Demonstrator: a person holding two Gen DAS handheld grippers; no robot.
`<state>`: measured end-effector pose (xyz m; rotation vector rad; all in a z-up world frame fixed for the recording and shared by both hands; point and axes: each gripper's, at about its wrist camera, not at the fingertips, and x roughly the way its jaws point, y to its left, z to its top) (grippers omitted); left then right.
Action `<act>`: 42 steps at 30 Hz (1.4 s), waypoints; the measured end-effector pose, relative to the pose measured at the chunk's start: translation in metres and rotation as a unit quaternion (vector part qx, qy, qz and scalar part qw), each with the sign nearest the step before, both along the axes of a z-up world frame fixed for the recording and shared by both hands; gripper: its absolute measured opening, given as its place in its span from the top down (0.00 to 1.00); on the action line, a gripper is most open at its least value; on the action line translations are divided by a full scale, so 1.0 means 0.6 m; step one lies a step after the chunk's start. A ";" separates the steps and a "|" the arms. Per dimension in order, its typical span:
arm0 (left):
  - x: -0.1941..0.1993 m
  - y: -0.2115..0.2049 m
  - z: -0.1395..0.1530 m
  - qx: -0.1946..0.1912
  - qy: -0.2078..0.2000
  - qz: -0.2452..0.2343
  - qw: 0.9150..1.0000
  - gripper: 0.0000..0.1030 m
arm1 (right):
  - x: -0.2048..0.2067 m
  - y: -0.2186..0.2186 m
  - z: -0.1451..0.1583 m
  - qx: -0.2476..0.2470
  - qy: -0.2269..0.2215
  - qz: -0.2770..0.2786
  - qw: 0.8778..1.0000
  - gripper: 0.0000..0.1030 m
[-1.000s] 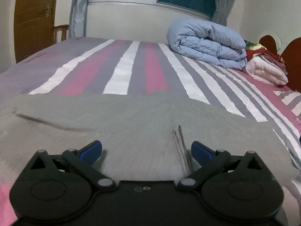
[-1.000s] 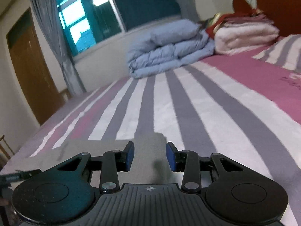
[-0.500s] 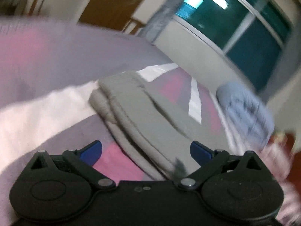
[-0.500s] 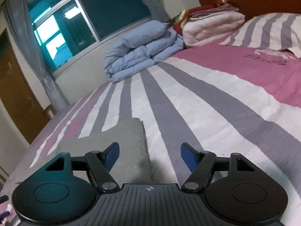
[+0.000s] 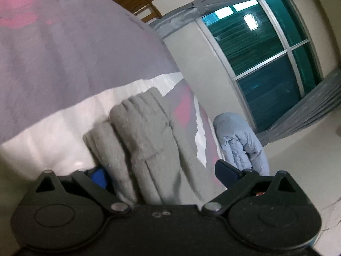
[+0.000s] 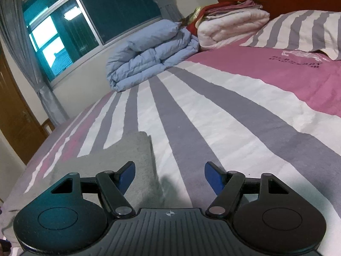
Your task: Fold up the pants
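in the left wrist view the whole scene is rolled sideways; we see the left gripper (image 5: 162, 175) at the bottom of the frame with its jaws wide but closing, one blue pad at lower left and the other dark blue pad at lower right; the grey pants (image 5: 145, 140) lie bunched in thick folds between the two pads, running from the centre of the frame down under the gripper body; the lower left pad sits just beside the fabric edge, the right one looks clear of the cloth, so no grip shows; the striped bedcover (image 5: 64, 64) fills the upper left; a folded blue duvet (image 5: 240, 143) sits at centre right below the window (image 5: 266, 49) and grey curtains (image 5: 309, 111).

in the right wrist view the right gripper (image 6: 169, 177) shows at the bottom, its blue pads well apart and holding nothing; the folded edge of the pants (image 6: 132, 155) lies at lower left, under and beside the left pad, its corner reaching the middle of the frame; bare striped bedcover (image 6: 213, 111) lies between and past the pads; the blue duvet (image 6: 149, 57) rests at upper centre, with stacked blankets (image 6: 230, 21) and a striped pillow (image 6: 298, 29) at upper right.
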<state>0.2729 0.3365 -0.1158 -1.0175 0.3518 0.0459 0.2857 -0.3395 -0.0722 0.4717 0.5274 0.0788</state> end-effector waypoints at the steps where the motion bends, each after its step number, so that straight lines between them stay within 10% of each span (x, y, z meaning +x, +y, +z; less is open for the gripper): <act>1: -0.004 0.001 -0.003 0.000 -0.003 0.005 1.000 0.17 | 0.001 -0.001 -0.001 0.002 0.001 0.000 1.000 0.30; 3: -0.022 0.002 -0.018 -0.002 0.021 0.044 0.999 0.75 | 0.001 -0.001 -0.002 0.003 0.001 -0.001 1.000 0.30; 9: -0.036 -0.019 -0.002 0.017 -0.002 0.055 0.998 0.78 | -0.001 -0.018 -0.005 0.027 0.003 -0.008 1.000 0.30; 20: -0.021 -0.283 0.194 0.239 -0.080 -0.045 0.967 0.78 | -0.017 -0.081 0.028 0.034 -0.023 -0.049 0.998 0.30; 29: 0.065 -0.639 0.165 0.366 -0.077 -0.201 0.906 0.79 | -0.062 -0.174 0.023 0.099 -0.039 -0.098 0.989 0.30; 36: 0.080 -0.804 0.072 0.487 -0.026 -0.245 0.838 0.78 | -0.076 -0.238 -0.016 0.173 -0.017 -0.160 0.972 0.30; 38: 0.076 -0.825 0.063 0.510 -0.019 -0.246 0.824 0.65 | -0.076 -0.239 -0.015 0.171 -0.019 -0.160 0.972 0.30; 39: 0.071 -0.832 0.061 0.518 -0.025 -0.253 0.817 0.39 | -0.074 -0.238 -0.014 0.169 -0.019 -0.159 0.973 0.30; 42: 0.067 -0.841 0.083 0.473 -0.081 -0.302 0.824 0.26 | -0.071 -0.239 -0.014 0.170 -0.021 -0.158 0.972 0.30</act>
